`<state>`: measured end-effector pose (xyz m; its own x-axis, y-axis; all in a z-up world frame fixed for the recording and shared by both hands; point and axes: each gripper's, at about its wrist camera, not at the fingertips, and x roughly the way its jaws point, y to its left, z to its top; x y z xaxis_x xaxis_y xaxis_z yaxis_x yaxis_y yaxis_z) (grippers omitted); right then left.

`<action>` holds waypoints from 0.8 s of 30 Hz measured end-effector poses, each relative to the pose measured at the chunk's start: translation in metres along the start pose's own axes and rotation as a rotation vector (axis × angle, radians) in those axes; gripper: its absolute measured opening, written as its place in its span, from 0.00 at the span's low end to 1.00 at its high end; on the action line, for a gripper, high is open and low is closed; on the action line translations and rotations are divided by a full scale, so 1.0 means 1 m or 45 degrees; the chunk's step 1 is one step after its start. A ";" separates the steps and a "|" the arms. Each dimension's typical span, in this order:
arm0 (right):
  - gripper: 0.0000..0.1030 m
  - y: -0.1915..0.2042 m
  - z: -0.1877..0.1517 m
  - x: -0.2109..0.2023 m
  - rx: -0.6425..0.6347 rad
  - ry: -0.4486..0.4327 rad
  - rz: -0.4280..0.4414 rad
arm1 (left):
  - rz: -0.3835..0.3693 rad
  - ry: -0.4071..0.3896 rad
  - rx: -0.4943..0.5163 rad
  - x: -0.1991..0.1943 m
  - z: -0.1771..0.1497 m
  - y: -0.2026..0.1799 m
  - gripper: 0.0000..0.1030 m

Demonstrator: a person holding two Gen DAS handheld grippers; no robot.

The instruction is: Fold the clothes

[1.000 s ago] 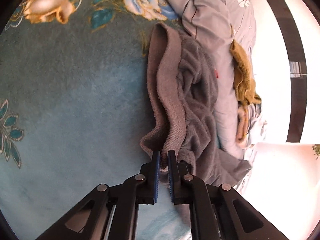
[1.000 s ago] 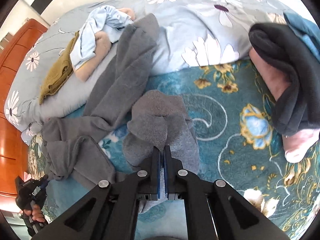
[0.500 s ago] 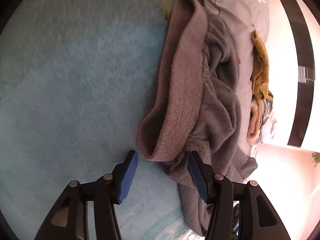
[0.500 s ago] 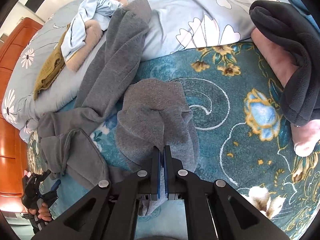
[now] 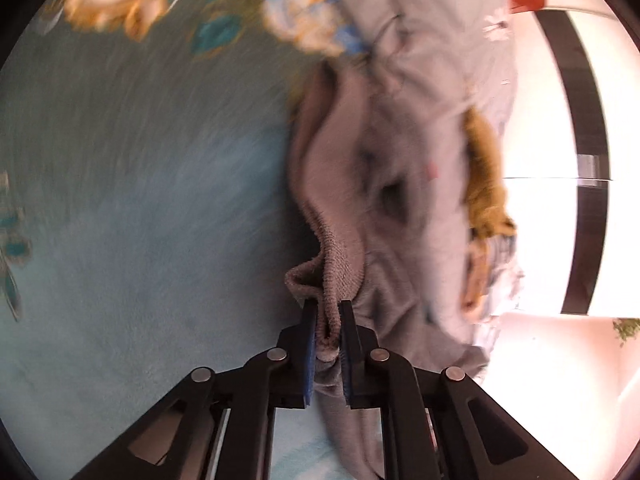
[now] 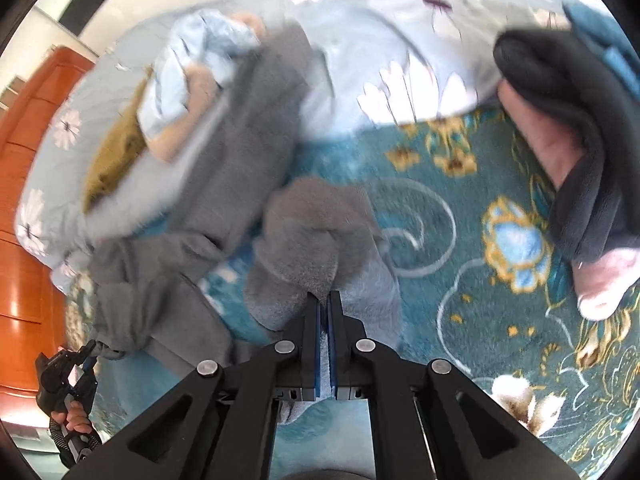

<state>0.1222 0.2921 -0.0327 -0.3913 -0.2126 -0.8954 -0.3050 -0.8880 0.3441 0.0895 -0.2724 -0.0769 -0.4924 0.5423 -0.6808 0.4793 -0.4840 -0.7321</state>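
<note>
The ribbed hem of the grey garment (image 5: pixel 340 256) is pinched between the closing jaws of the left gripper (image 5: pixel 327 320). Another fold is clamped by the right gripper (image 6: pixel 325 300). The garment is spread over the teal floral blanket (image 6: pixel 460 216), with piled clothes (image 6: pixel 176 92) beyond.

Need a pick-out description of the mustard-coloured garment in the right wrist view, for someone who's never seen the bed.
Start at the pale floral duvet bunched along the far side of the bed. At its left end, near the orange wooden furniture, lies a small clothes heap. The mustard garment is its lowest-left piece, the only olive-yellow one, beside light blue and peach fabric.
</note>
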 end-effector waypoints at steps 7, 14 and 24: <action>0.03 0.008 0.013 -0.081 -0.005 -0.315 0.179 | -0.192 -0.248 0.223 -0.119 0.060 -0.050 0.09; 0.03 -0.049 -0.042 -0.015 0.038 -0.043 -0.014 | 0.025 -0.258 0.168 -0.147 0.063 0.045 0.09; 0.03 -0.090 -0.059 0.003 0.252 0.037 -0.048 | 0.159 -0.177 -0.097 -0.108 0.042 0.138 0.09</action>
<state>0.1995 0.3478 -0.0830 -0.3519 -0.1947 -0.9156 -0.4851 -0.7986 0.3563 0.1786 -0.4266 -0.1049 -0.5187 0.3784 -0.7666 0.5940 -0.4854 -0.6415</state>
